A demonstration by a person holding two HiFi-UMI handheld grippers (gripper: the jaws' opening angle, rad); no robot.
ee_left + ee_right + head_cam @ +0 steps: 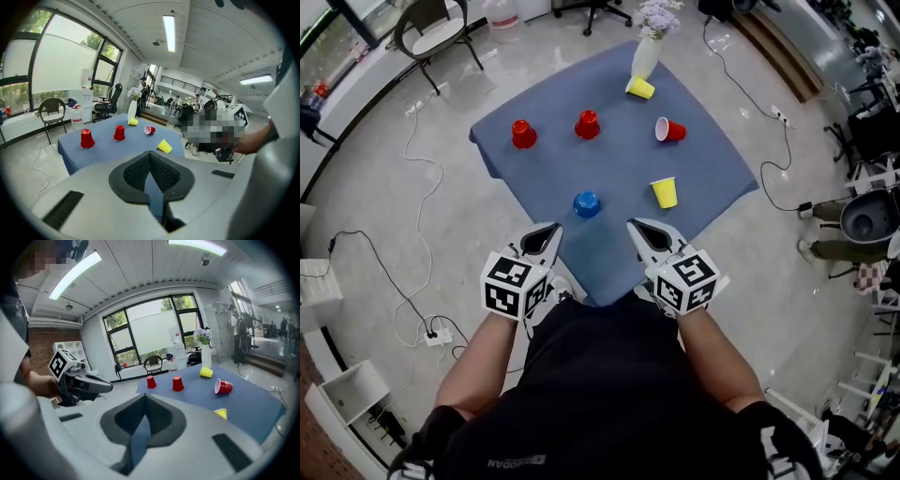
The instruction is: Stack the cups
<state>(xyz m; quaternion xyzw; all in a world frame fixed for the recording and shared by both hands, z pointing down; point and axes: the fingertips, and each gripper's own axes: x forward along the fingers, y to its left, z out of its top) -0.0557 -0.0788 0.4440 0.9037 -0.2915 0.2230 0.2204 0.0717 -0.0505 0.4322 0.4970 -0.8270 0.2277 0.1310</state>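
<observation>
Six cups sit on the blue-clothed table. Two red cups stand upside down at the far left. A third red cup and a yellow cup lie on their sides. Another yellow cup and a blue cup are nearest me. My left gripper and right gripper hover side by side over the table's near corner, both shut and empty. The left gripper view shows the red cups beyond its closed jaws; the right gripper view shows the yellow cup.
A white vase with flowers stands at the table's far corner beside the lying yellow cup. A chair stands at the far left, and cables and a power strip lie on the floor around the table.
</observation>
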